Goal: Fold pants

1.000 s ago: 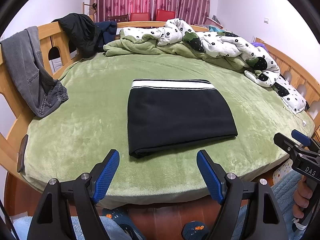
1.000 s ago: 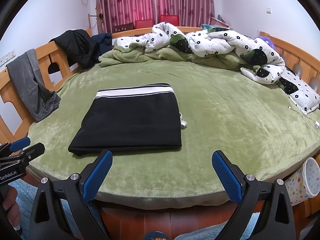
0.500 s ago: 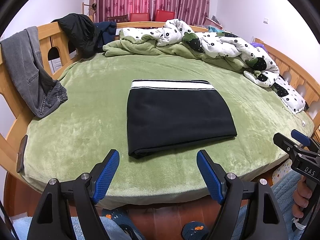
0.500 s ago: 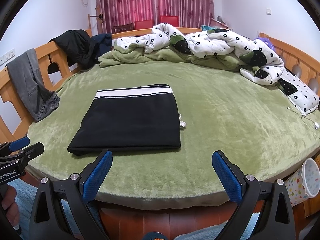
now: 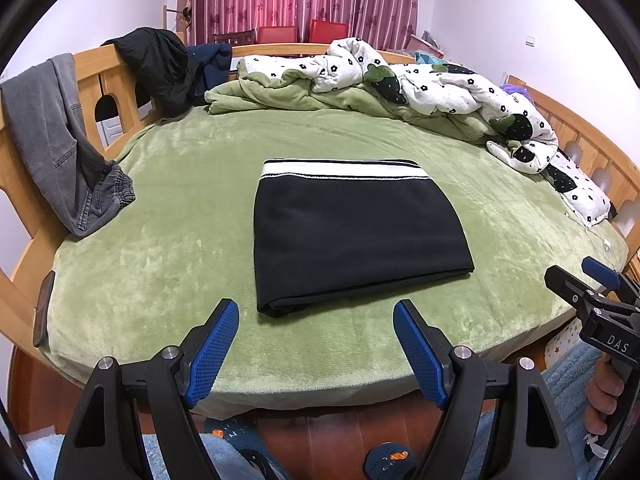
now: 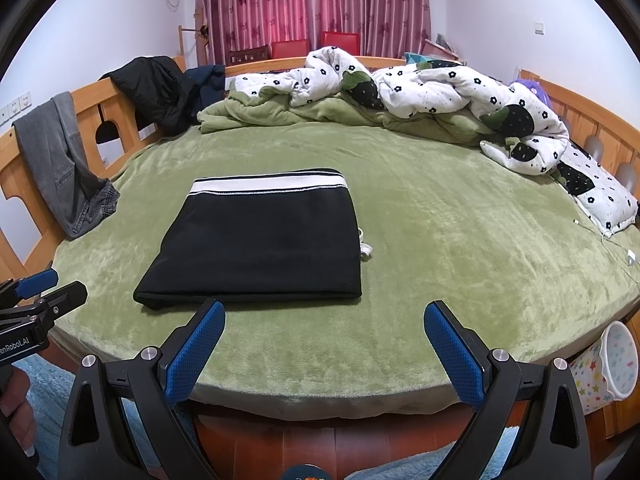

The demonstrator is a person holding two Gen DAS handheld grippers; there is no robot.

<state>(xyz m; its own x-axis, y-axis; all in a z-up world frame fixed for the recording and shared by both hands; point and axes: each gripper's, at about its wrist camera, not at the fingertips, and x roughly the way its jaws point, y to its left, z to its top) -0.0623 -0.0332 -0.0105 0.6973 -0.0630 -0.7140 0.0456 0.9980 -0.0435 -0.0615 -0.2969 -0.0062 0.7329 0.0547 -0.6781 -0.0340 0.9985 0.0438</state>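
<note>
- pants [image 5: 352,236] lie folded into a flat dark rectangle on the green bed [image 5: 160,264], white-striped waistband at the far edge, thick fold edge at the near edge; nothing is touching them.
- far left: grey jeans [image 5: 60,140] hang over the wooden bed rail, well apart from the work.
- left claw [image 5: 316,354]: jaws spread wide, holding nothing, hovering off the near edge of the bed. the bundle lies straight ahead of it and slightly right, its near-left corner closest.
- centre: the bundle's long axis appears to run left to right, across the line of both claws. a small white cord end [image 6: 365,246] pokes out at its right side.
- right claw [image 6: 324,354]: jaws spread wide, empty, also off the near edge. the bundle lies ahead and to its left, near-right corner closest.
- judgement: left claw is squarer to the bundle; folding looks finished or nearly so.
- far right: rumpled floral quilt [image 6: 460,96], clear of the pants.
</note>
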